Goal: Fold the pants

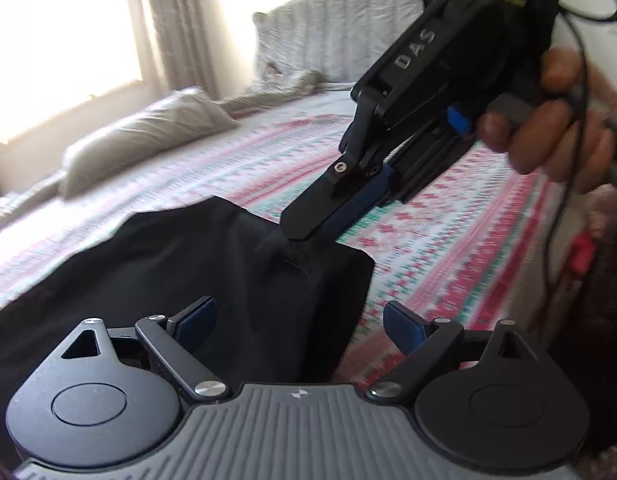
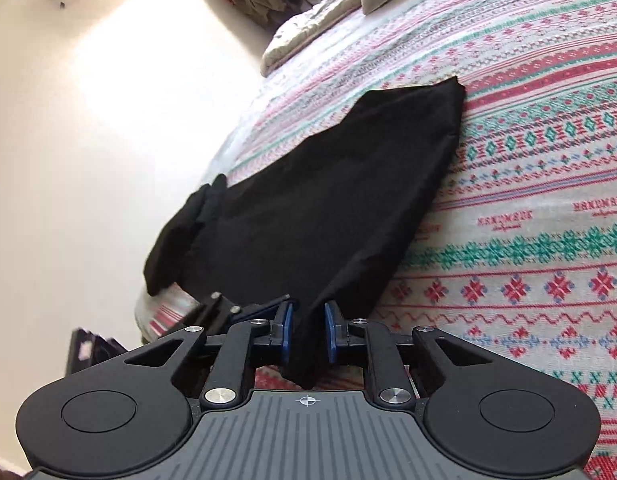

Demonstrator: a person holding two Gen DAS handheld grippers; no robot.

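The pants (image 2: 316,200), black and apparently already doubled over, lie on a bed under a patterned bedspread (image 2: 528,168), close to the bed's edge beside the pale floor (image 2: 88,140). In the right wrist view their long axis runs straight away from the right tool (image 2: 308,334), from the end between its fingers out to a far corner near the middle of the bed, with a smaller dark flap hanging toward the floor side. The right tool has its blue pads drawn narrow on a bunched corner of fabric at the near end; a thin gap seems to remain at either pad, so the hold looks light rather than hard. From the left wrist view the same tool comes in from the upper right, its tip pressed into the cloth where a ridge rises. The left tool (image 1: 300,320) stands wide and holds nothing, poised just above the near edge of the cloth, one pad over the fabric and the other over the bedspread. A grey pillow (image 1: 148,136) lies well apart, toward the window. Judging from this, the coming fold turns on carrying the near end along that long axis toward the far corner; both tools sit at the near end, and the left one would need to close on the edge first.
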